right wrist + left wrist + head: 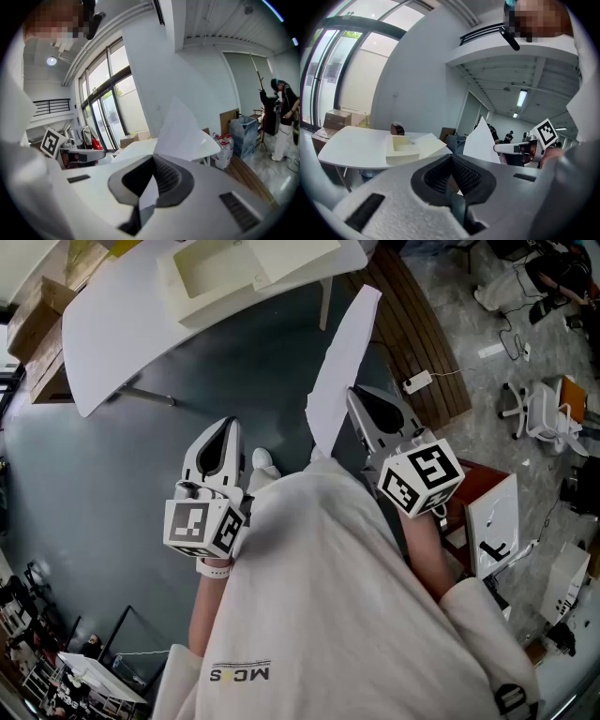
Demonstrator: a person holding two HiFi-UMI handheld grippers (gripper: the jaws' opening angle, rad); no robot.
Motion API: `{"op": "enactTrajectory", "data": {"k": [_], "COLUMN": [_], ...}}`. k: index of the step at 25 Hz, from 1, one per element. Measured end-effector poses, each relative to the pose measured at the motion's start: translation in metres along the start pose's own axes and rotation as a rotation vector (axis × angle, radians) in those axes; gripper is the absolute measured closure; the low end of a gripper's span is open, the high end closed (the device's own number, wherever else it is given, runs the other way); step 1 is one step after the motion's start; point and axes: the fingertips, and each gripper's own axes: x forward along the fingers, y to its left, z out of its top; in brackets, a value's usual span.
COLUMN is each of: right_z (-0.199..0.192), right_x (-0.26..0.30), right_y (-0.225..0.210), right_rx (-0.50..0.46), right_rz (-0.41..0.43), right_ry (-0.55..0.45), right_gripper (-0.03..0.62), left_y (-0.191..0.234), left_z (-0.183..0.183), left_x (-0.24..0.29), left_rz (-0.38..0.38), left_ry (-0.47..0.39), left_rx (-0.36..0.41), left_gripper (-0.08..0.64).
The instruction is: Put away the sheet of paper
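In the head view, the right hand-held gripper (367,413) pinches the sheet of paper (342,357) by its lower edge. The sheet stands up and leans away from the person, in the air above the grey floor (141,474). The left hand-held gripper (221,442) is held just beside it, apart from the paper. A white counter (112,343) lies ahead and carries an open cream box (211,277), which looks like the likely place for the sheet.

In the left gripper view, the jaws are pressed together with nothing between them. The paper shows beyond them, standing up from the other gripper.

In the right gripper view, the jaws are closed on the sheet. A strip of paper runs down between the pads and the rest fans upward, bowed slightly.

The sheet looks very light and limp. Held at one edge, it will likely flop and catch the air, and it could crease or slip. A second pinch on the far edge by the left jaws should steady it.
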Motion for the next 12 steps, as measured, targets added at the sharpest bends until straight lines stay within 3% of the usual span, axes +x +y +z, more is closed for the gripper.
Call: {"op": "enactTrajectory", "data": {"k": [12], "right_z": [0.002], "right_x": [-0.021], "right_y": [-0.031], "right_rx": [-0.047], "right_rz": [0.024], "right_ry": [-0.006], "right_gripper": [0.58], "left_y": [-0.035], "left_z": [-0.004], "left_x": [0.018], "left_rz": [0.027], "left_ry": [-0.001], "left_rx": [0.017], "left_gripper": [0.535]}}
